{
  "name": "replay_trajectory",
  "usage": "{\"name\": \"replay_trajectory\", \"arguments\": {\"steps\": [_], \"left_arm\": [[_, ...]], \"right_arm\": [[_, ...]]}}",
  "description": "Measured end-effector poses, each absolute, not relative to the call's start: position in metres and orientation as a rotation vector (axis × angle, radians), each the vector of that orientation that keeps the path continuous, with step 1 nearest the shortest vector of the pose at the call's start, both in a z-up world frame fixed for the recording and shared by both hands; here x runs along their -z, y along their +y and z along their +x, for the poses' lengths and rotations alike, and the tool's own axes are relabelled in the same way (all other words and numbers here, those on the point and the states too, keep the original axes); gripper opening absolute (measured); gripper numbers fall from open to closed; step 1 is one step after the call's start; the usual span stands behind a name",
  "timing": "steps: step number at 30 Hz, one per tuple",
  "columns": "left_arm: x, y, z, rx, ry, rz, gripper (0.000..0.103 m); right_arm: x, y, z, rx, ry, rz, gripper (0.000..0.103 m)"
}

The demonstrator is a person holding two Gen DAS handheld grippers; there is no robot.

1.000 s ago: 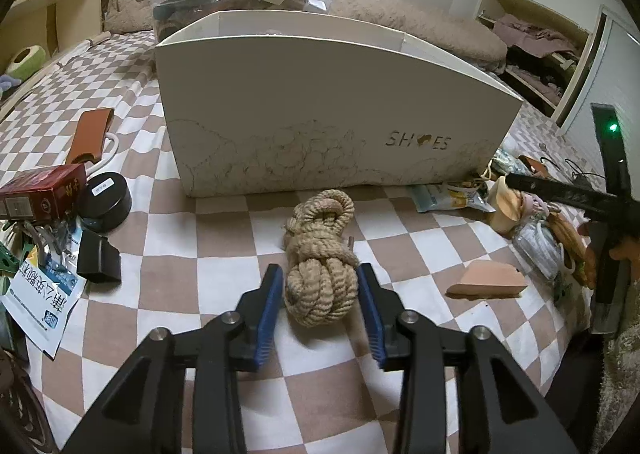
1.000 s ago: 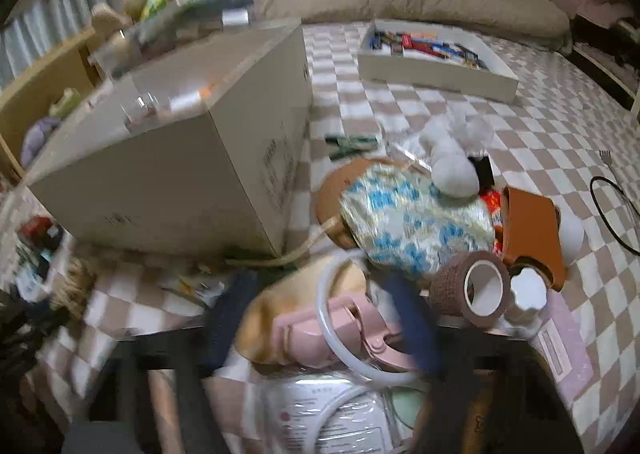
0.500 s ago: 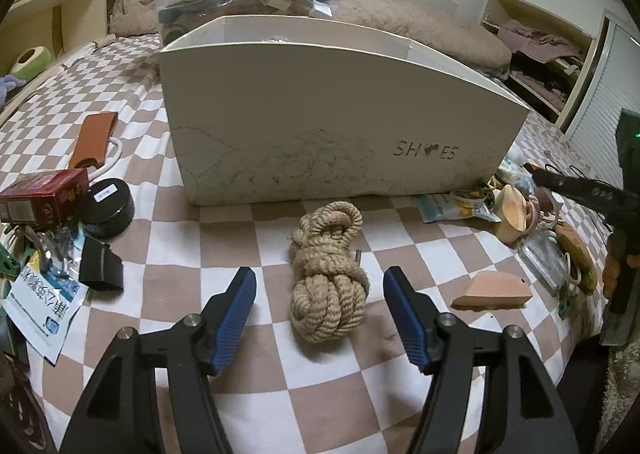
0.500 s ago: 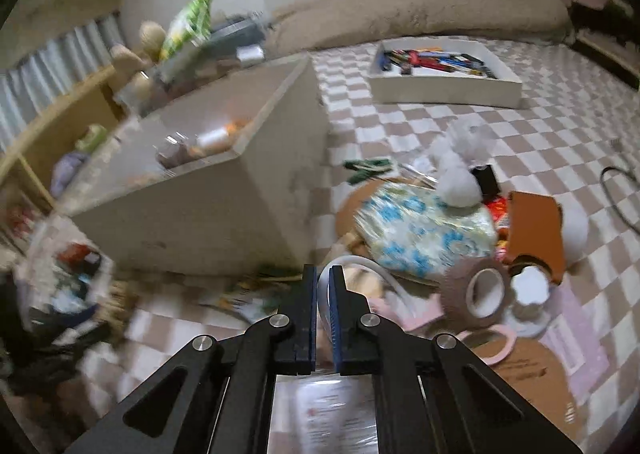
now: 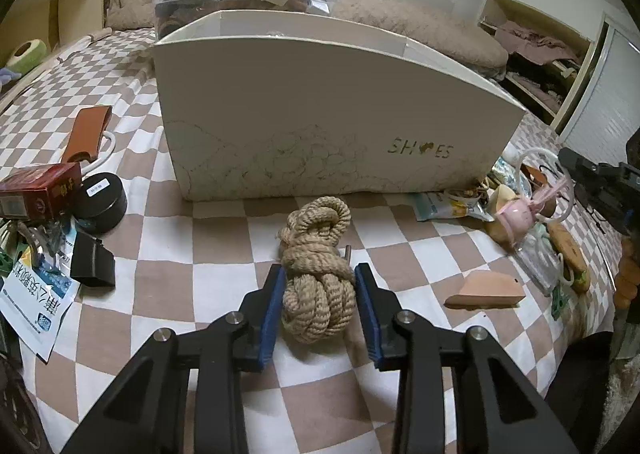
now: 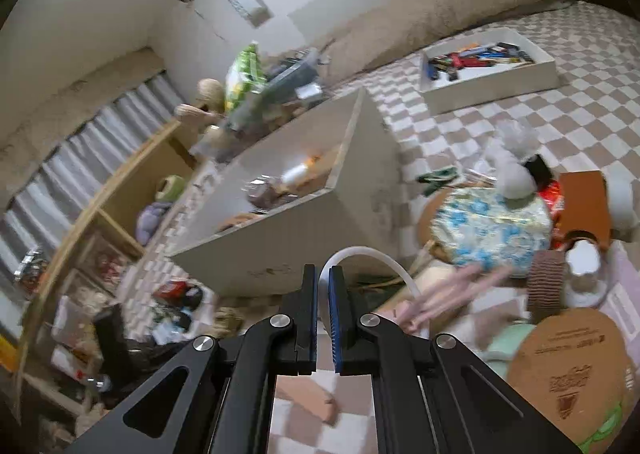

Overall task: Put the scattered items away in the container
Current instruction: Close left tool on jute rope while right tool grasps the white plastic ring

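The left gripper (image 5: 319, 308) sits low over a checked cloth (image 5: 208, 238), its blue pads (image 5: 269, 314) pressed to either side of a coil of tan rope (image 5: 316, 266), so it is closed around the rope, which lies on the cloth. Just beyond the rope stands a white box (image 5: 320, 114), open at the top, with "SHOES" printed on its front wall; the rope's far loop nearly reaches that wall. To the left of the gripper lie a black clip (image 5: 92, 260), a round black tin (image 5: 101, 202), a red carton (image 5: 38, 190), a brown strap (image 5: 87, 136) and a printed leaflet (image 5: 34, 294). To the right lie a peach wedge (image 5: 486, 290) and a snack packet (image 5: 452, 206), with a heap of small things further right. The right gripper (image 6: 323, 286) is raised and tilted, its pads (image 6: 334, 314) drawn nearly together on a white tube (image 6: 376, 260) that arcs out from between them and runs down to a blurred pink item (image 6: 452, 294). Ahead of it is the same box (image 6: 304, 210), seen from a corner, with a few things inside. To its right lie a blue-flowered bundle (image 6: 492, 230), a brown tape roll (image 6: 546, 282) and an orange pouch (image 6: 584, 198). Farther back sits a shallow white tray (image 6: 492, 82) of small items.
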State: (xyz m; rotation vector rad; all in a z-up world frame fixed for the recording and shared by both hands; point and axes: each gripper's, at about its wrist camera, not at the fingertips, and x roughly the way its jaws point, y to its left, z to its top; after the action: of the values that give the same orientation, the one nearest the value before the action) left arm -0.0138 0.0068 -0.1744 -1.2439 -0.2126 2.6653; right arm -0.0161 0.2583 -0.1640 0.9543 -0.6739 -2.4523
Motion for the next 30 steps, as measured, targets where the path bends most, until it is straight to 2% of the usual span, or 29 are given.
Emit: {"name": "replay_trajectory", "arguments": {"steps": [14, 26, 27, 28, 30], "left_arm": [[0.161, -0.005, -0.006, -2.704, -0.274, -1.182, 0.035], [0.160, -0.007, -0.004, -2.712, -0.262, -1.181, 0.034], [0.161, -0.006, -0.004, -2.712, -0.256, -1.183, 0.034], [0.161, -0.005, -0.004, -2.710, -0.251, -1.186, 0.034], [0.162, -0.003, -0.004, -2.708, -0.242, -1.194, 0.034]], "right_arm": [[0.159, 0.203, -0.013, 2.032, -0.780, 0.859, 0.006], [0.191, 0.186, -0.023, 2.420, -0.435, 1.162, 0.008], [0.192, 0.184, -0.022, 2.431, -0.398, 1.170, 0.020], [0.193, 0.182, -0.021, 2.431, -0.368, 1.176, 0.056], [0.194, 0.175, -0.018, 2.435, -0.310, 1.187, 0.102]]}}
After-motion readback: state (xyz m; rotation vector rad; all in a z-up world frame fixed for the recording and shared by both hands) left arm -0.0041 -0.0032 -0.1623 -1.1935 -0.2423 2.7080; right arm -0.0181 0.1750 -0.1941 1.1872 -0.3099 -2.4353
